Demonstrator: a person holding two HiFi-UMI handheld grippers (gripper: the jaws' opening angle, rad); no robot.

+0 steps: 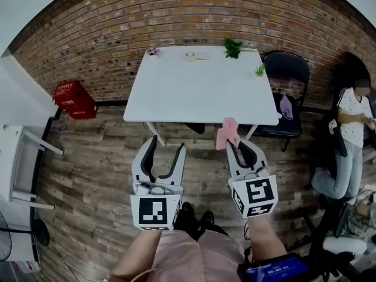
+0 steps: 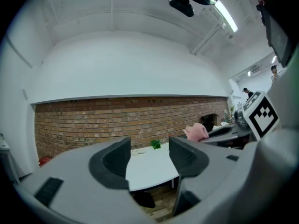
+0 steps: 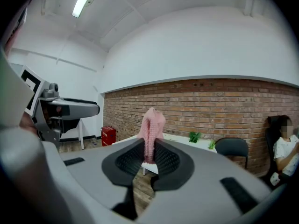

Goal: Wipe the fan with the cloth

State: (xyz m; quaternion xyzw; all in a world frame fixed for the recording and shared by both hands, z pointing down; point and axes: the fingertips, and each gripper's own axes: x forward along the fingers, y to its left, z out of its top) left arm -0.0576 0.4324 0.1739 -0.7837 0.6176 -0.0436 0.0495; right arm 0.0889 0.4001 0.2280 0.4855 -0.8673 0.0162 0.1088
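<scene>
A pink cloth (image 1: 226, 132) sticks up from my right gripper (image 1: 238, 146), whose jaws are shut on it. In the right gripper view the cloth (image 3: 152, 125) stands pinched between the two dark pads of that gripper (image 3: 148, 156). To its left, my left gripper (image 1: 167, 144) is open with nothing between its jaws; in the left gripper view (image 2: 149, 155) only the table shows through the gap. Both grippers hover over the wooden floor in front of a white table (image 1: 200, 90). At the far lower left edge a dark round grille on a stand (image 1: 4, 245), perhaps the fan, is mostly cut off.
The white table bears small green plants (image 1: 233, 47) and small items at its far edge, against a brick wall. A black chair (image 1: 288, 69) stands at its right, and a person (image 1: 352, 119) sits further right. A red box (image 1: 74, 99) and a white rack (image 1: 17, 151) are at the left.
</scene>
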